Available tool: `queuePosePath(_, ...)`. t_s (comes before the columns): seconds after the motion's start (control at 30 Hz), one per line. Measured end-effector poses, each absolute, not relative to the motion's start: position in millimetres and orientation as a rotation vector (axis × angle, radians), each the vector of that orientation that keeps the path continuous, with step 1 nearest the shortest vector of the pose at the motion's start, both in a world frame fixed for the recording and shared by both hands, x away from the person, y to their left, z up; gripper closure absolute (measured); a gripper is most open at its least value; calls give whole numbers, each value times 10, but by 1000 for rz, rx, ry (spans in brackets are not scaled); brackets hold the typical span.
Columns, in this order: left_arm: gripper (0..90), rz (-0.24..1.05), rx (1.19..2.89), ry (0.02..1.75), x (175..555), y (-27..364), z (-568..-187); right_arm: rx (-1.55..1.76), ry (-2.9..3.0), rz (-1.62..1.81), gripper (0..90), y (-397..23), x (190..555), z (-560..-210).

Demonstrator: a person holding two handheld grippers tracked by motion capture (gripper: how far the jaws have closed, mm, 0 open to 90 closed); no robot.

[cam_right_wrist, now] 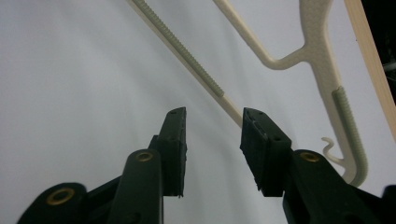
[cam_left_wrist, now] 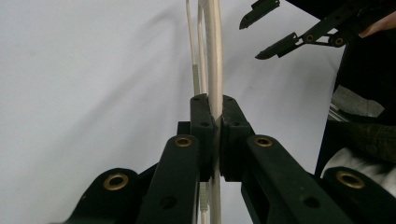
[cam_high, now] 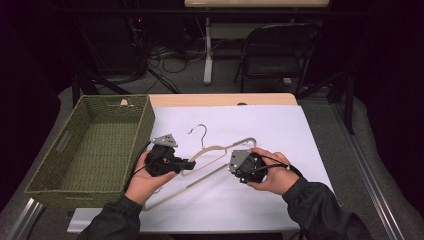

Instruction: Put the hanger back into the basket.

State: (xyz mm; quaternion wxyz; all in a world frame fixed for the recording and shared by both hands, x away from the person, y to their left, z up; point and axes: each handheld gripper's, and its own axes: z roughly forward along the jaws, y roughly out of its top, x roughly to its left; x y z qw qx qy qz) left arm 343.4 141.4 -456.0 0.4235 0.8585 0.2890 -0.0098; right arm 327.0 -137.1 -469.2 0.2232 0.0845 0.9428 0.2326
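Note:
A cream plastic hanger (cam_high: pixel 220 148) with a metal hook (cam_high: pixel 200 131) lies slanted over the white sheet. My left gripper (cam_high: pixel 190 163), held in a hand, points right and is shut on one of the hanger's arms. In the left gripper view my left gripper (cam_left_wrist: pixel 215 112) clamps the cream bar (cam_left_wrist: pixel 214 56) between its pads. My right gripper (cam_high: pixel 239 170) sits at the hanger's right shoulder, held in the other hand. In the right gripper view my right gripper (cam_right_wrist: pixel 212 123) stands open with nothing between its pads, and the ribbed bar (cam_right_wrist: pixel 187 56) runs just beyond its tips. It also appears open (cam_left_wrist: pixel 251 39) in the left gripper view.
A green woven basket (cam_high: pixel 115 98) stands at the table's left, close to my left hand. The white sheet (cam_high: pixel 270 130) covers most of the wooden table (cam_high: pixel 225 99). A folding chair (cam_high: pixel 275 50) and cables lie beyond the far edge.

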Motion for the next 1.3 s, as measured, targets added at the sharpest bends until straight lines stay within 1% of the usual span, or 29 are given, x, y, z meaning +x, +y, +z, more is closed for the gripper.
queuePosePath(0.3, 868, 37, 2095, 739, 3320, 1544, -4343, 335, 2607, 691, 530, -1509, 3287, -4703)
queuePosePath(0.37, 868, 55, 2092, 748, 3288, 1602, -4261, 375, 2609, 713, 492, -1570, 3299, -4704)
queuePosePath(0.4, 867, 67, 2089, 751, 3272, 1631, -4219, 437, 2621, 735, 466, -1637, 3316, -4711)
queuePosePath(0.5, 867, 102, 2085, 755, 3230, 1729, -4090, 497, 2614, 759, 447, -1708, 3323, -4723)
queuePosePath(0.57, 867, 124, 2082, 755, 3211, 1798, -4013, 597, 2598, 812, 426, -1787, 3329, -4745)
queuePosePath(0.77, 867, 180, 2060, 784, 3205, 2018, -3843, 809, 2496, 942, 424, -1972, 3327, -4798)
queuePosePath(0.97, 867, 219, 2031, 831, 3250, 2238, -3743, 975, 2419, 960, 424, -2146, 3314, -4874)
queuePosePath(1.1, 867, 258, 2025, 860, 3285, 2371, -3693, 1030, 2359, 935, 424, -2269, 3287, -4949)
queuePosePath(1.3, 867, 300, 2027, 897, 3348, 2584, -3622, 1125, 2301, 920, 425, -2450, 3206, -5122)
